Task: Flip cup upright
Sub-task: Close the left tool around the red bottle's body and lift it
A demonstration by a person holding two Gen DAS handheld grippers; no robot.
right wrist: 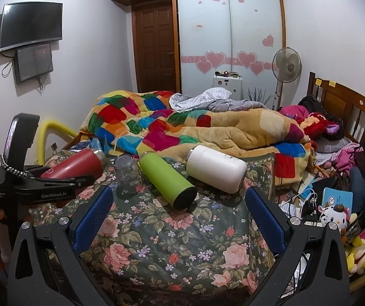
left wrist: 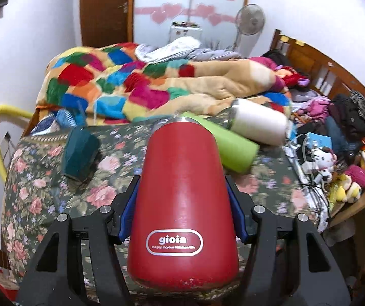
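My left gripper [left wrist: 182,204] is shut on a red "gioia" cup [left wrist: 182,204], held on its side with the steel rim pointing away from me, just above the floral bedspread [left wrist: 42,191]. The right wrist view shows the same cup [right wrist: 78,163] at the left, in the left gripper [right wrist: 55,181]. My right gripper [right wrist: 180,211] is open and empty over the bedspread [right wrist: 172,242]. A green cup [right wrist: 167,178] and a white cup [right wrist: 215,168] lie on their sides beyond it; both also show in the left wrist view, green [left wrist: 231,140] and white [left wrist: 256,122].
A dark teal cup [left wrist: 80,153] stands on the bedspread to the left; in the right wrist view it looks like a clear tumbler [right wrist: 126,173]. A patchwork blanket [right wrist: 182,127] is heaped behind. Toys and cables [right wrist: 335,216] crowd the right side.
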